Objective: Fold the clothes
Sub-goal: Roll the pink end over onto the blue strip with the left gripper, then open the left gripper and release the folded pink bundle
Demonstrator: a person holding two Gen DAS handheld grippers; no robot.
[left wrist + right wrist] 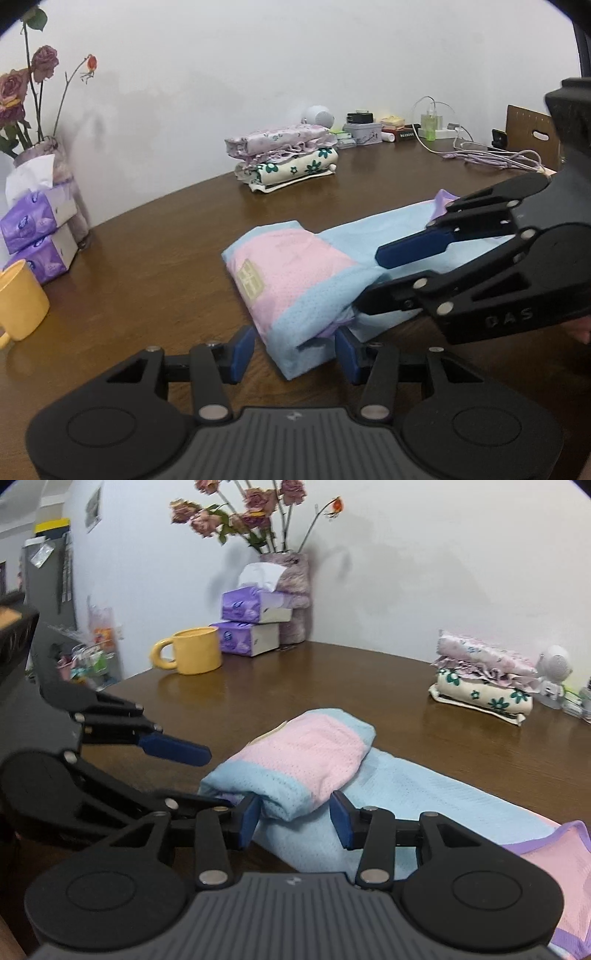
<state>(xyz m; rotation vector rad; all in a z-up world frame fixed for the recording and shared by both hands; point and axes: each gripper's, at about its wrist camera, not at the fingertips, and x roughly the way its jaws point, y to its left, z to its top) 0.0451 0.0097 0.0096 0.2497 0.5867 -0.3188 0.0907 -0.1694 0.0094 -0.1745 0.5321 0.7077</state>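
A pink and light-blue mesh garment [295,273] lies on the brown table [155,266], its near end folded into a thick bundle over the flat blue part [424,794]. My left gripper [293,350] is open, its blue pads on either side of the bundle's near corner. My right gripper [295,818] is open too, its pads flanking the bundle's other end. In the left wrist view the right gripper [373,280] comes in from the right, its lower finger tucked under the fold. In the right wrist view the left gripper [218,775] enters from the left.
A stack of folded floral clothes [284,155] sits farther back on the table. A yellow mug [192,650], two purple tissue packs [251,624] and a vase of dried roses [291,594] stand at the left. Bottles, boxes and cables [491,153] crowd the far right edge.
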